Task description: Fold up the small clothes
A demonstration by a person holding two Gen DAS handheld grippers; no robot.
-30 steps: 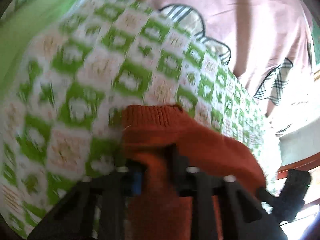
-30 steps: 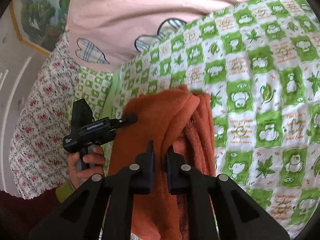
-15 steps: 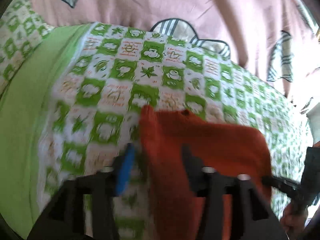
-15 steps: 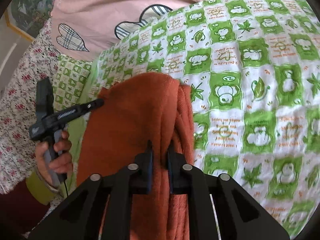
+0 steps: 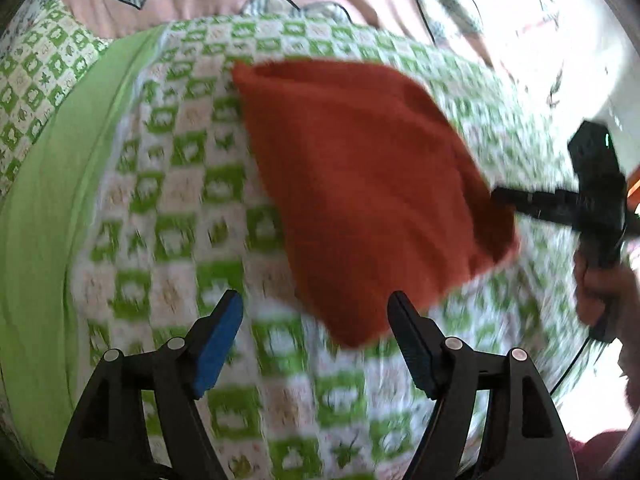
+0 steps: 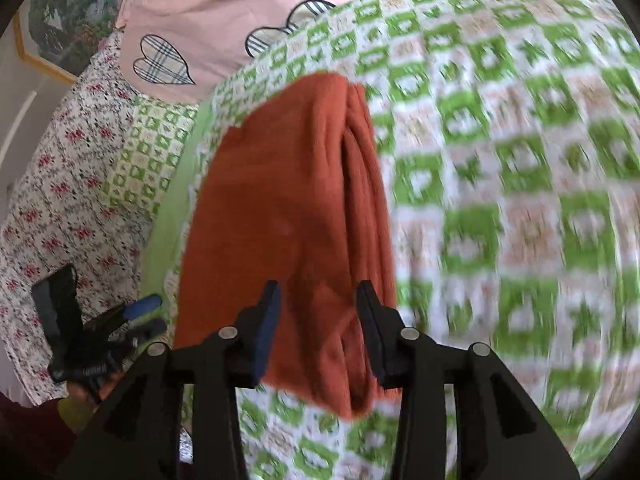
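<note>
A folded rust-orange knit garment (image 5: 360,184) lies flat on the green-and-white checked blanket (image 5: 168,208). My left gripper (image 5: 316,324) is open and empty, just short of the garment's near corner. In the right wrist view the same garment (image 6: 288,216) lies lengthwise, with its stacked folded edges on the right side. My right gripper (image 6: 318,312) is open, its fingers spread on either side of the garment's near end. The right gripper also shows in the left wrist view (image 5: 576,200), beside the garment's right edge. The left gripper also shows in the right wrist view (image 6: 96,336), low on the left.
A pink quilt with plaid heart patches (image 6: 224,4) lies behind the blanket. A plain green sheet (image 5: 44,200) runs along the blanket's left side. A floral cover (image 6: 52,184) lies further left. A framed picture (image 6: 60,12) hangs at the back left.
Both grippers have let go of the orange garment and opened. The garment now rests flat on the blanket. My left gripper has pulled back from it.
</note>
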